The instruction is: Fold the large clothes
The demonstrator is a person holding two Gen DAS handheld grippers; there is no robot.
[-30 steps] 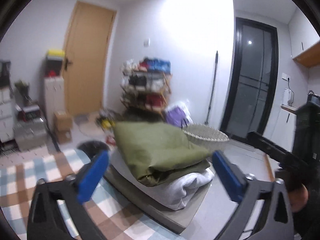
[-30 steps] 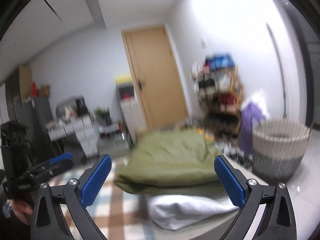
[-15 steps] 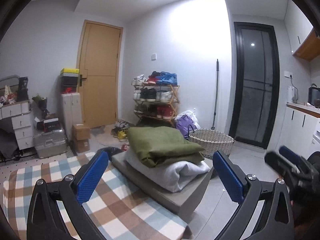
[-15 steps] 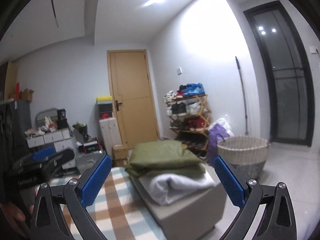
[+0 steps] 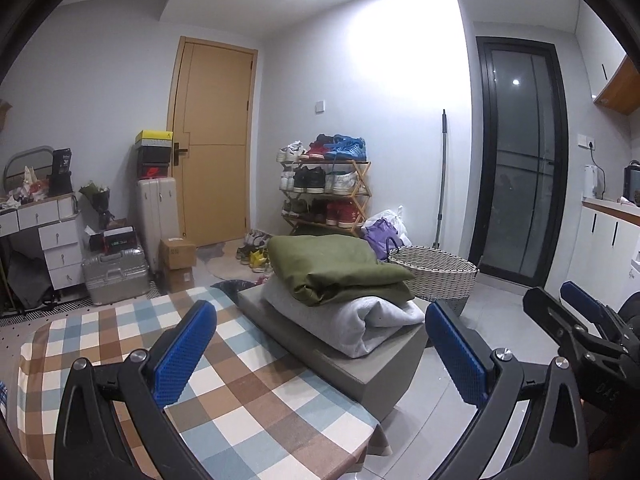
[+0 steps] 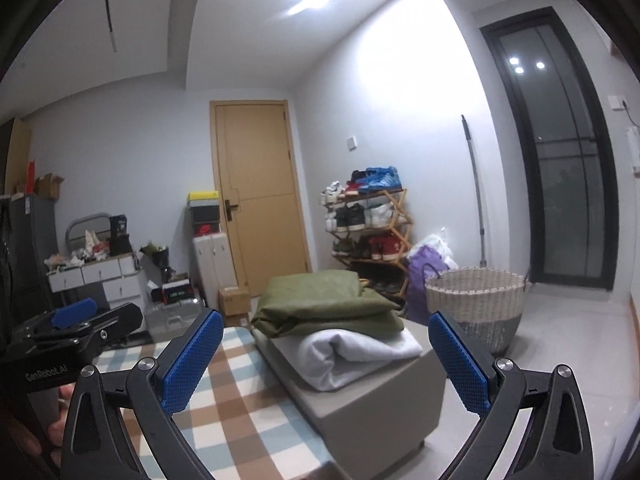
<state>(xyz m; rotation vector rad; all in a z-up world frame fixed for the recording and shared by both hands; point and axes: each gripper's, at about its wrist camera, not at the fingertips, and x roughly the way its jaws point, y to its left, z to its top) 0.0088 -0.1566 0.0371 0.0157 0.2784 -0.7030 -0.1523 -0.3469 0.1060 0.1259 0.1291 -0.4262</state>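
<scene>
1. My left gripper (image 5: 320, 354) is spread wide, its blue pads far apart with nothing between them; it hangs over the checked cloth (image 5: 224, 392), short of the grey ottoman (image 5: 360, 368).
2. My right gripper (image 6: 326, 358) is just as wide open and empty, pointing at the same ottoman (image 6: 384, 400) from a slightly different angle.
3. The folded olive-green garment (image 5: 332, 268) lies on top of the ottoman, stacked on a folded light-grey garment (image 5: 352, 320) that rests directly on the ottoman's top.
4. From the right wrist view the green piece (image 6: 324, 304) overhangs the grey one (image 6: 352, 354) toward the far side.
5. A woven laundry basket (image 5: 434, 276) stands on the floor just beside the ottoman, on its right.
6. A shoe rack (image 5: 324, 192) stands against the wall behind the ottoman, with a wooden door (image 5: 212, 140) to its left.
7. The checked cloth touches the ottoman's near-left edge.
</scene>
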